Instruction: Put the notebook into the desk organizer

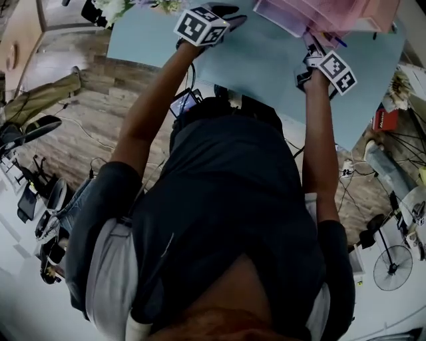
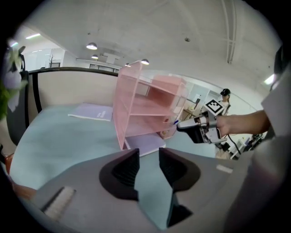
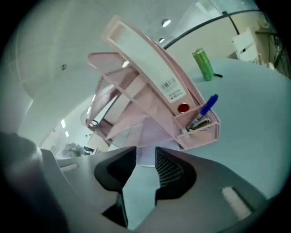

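The pink desk organizer (image 2: 150, 107) stands on the pale blue table (image 2: 59, 141). A lilac notebook (image 2: 144, 142) lies flat in its bottom shelf, with its near edge sticking out. My right gripper (image 3: 145, 166) sits just in front of that shelf, open and apart from the notebook (image 3: 150, 136). Nothing is between its jaws. My left gripper (image 2: 149, 164) hovers over the table a little back from the organizer (image 1: 319, 16); its jaws are narrowly open and empty. In the head view the left gripper (image 1: 203, 26) is at the top middle and the right gripper (image 1: 329, 70) is beside the organizer.
A second lilac notebook (image 2: 91, 111) lies on the table behind the organizer. A blue pen (image 3: 207, 107) stands in the organizer's side cup. A green bottle (image 3: 202, 65) is farther back. White flowers (image 2: 11, 68) are at the table's left edge. Cables and a fan (image 1: 393, 266) are on the floor.
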Available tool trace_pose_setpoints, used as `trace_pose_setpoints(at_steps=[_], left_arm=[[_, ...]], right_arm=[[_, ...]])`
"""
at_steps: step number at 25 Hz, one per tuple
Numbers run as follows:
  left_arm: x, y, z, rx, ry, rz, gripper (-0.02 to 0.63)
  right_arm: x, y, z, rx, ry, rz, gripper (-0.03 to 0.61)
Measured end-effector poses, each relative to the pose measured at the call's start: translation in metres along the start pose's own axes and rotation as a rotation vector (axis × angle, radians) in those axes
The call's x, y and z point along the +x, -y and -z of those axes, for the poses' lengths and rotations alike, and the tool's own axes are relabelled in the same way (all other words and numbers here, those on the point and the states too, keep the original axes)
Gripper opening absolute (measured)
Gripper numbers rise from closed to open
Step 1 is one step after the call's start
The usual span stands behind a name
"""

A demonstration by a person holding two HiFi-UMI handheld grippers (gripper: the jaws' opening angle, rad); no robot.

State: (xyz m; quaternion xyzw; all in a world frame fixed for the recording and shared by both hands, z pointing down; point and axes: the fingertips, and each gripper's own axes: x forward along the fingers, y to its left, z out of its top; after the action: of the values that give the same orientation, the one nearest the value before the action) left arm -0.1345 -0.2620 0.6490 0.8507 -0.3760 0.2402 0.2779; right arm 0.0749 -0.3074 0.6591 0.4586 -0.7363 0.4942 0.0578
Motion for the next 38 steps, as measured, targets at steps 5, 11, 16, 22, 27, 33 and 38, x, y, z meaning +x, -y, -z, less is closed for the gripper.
trace_pose_setpoints(at_steps=[5, 11, 16, 22, 27, 33, 38], left_arm=[[-0.054, 0.029, -0.032, 0.11, 0.079, 0.058, 0.193], [-0.125, 0.058, -0.084, 0.213, 0.2, 0.059, 0.193], [-0.165, 0.095, -0.107, 0.309, 0.295, 0.098, 0.193], [-0.205, 0.124, -0.118, 0.386, 0.364, 0.128, 0.193], [-0.229, 0.134, -0.119, 0.449, 0.403, 0.12, 0.193], [-0.247, 0.145, -0.113, 0.474, 0.426, 0.118, 0.193], [-0.249, 0.147, -0.103, 0.435, 0.429, 0.14, 0.193]], right_arm=[[-0.044, -0.09, -0.022, -0.148, 0.086, -0.189, 0.124], [-0.107, -0.193, -0.041, -0.379, 0.152, -0.337, 0.124], [-0.151, -0.251, -0.04, -0.58, 0.203, -0.364, 0.124], [-0.19, -0.294, -0.032, -0.776, 0.257, -0.316, 0.124], [-0.209, -0.304, -0.023, -0.867, 0.27, -0.238, 0.071], [-0.234, -0.311, -0.014, -0.88, 0.287, -0.203, 0.071], [-0.242, -0.309, -0.013, -0.878, 0.308, -0.196, 0.071]])
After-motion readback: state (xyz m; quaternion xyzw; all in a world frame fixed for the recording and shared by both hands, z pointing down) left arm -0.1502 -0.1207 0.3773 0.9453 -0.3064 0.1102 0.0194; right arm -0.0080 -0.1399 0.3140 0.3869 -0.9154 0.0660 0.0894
